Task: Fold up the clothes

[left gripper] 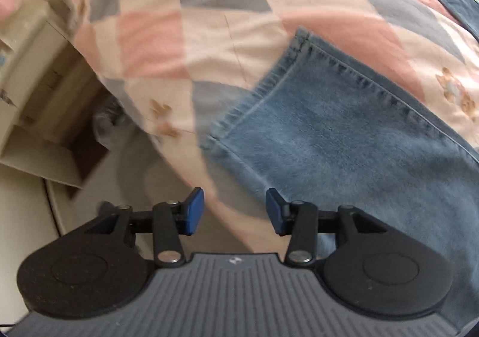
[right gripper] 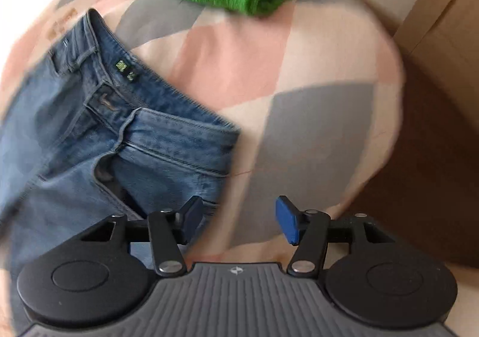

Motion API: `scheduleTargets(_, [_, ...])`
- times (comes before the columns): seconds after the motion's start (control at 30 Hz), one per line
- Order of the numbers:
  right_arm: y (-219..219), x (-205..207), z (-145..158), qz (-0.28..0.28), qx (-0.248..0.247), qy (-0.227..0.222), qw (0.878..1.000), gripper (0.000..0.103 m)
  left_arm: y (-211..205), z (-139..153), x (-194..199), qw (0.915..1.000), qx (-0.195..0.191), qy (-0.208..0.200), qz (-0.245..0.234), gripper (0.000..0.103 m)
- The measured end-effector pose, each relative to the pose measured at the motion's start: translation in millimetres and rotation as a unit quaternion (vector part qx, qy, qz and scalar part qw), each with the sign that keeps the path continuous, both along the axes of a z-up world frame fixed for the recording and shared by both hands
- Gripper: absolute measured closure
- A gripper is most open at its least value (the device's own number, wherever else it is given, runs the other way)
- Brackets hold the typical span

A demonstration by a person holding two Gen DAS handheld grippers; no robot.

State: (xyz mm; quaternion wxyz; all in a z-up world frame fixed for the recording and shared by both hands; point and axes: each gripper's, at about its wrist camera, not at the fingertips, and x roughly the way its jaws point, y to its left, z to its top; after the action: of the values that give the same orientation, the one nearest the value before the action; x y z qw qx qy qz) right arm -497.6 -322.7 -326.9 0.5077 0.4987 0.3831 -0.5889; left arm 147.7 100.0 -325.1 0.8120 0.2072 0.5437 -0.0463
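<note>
1. On a checked bedspread [right gripper: 299,73], blue jeans [right gripper: 89,133] lie flat, waistband up-right, hem [left gripper: 260,88] up-left.
2. Left gripper [left gripper: 235,211] and right gripper [right gripper: 236,220] point steeply down, fingers apart, empty.

Both wrist cameras look steeply down, close over the pink-grey-cream checked quilted bed [left gripper: 185,37], sharing the blue denim jeans [right gripper: 89,139] from opposite ends.

Black grippers [left gripper: 235,211] with blue pads [right gripper: 288,223], ribbed grey bodies
</note>
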Motion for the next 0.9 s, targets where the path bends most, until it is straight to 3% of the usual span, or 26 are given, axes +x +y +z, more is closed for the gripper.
scheduleTargets(0.07, [3, 4, 24, 0.037, -0.03, 0.003, 0.999, 0.044, -3, 26, -24, 0.9994, -0.02, 0.005, -0.028, 0.058])
scheduleTargets(0.17, [12, 14, 53, 0.106, -0.05, -0.057, 0.991, 0.034, -17, 59, -72, 0.995, -0.055, 0.034, -0.076, 0.05])
scheduleTargets(0.23, [17, 28, 64, 0.162, -0.041, -0.084, 0.982, 0.032, -30, 73, -109, 0.9896, -0.069, 0.053, -0.114, 0.049])
scheduleTargets(0.37, [33, 55, 77, 0.248, -0.018, -0.103, 0.963, 0.029, -59, 90, -177, 0.9788, -0.071, 0.083, -0.173, 0.049])
scheduleTargets(0.47, [50, 66, 86, 0.288, -0.008, -0.111, 0.951, 0.028, -74, 103, -217, 0.974, -0.056, 0.076, -0.206, 0.047])
scheduleTargets(0.63, [83, 68, 101, 0.334, -0.011, -0.102, 0.937, 0.023, -78, 118, -250, 0.9699, -0.051, 0.067, -0.228, 0.042])
scheduleTargets(0.9, [109, 58, 108, 0.357, -0.001, -0.089, 0.93, 0.021, -68, 132, -267, 0.9648, -0.051, 0.063, -0.25, 0.042])
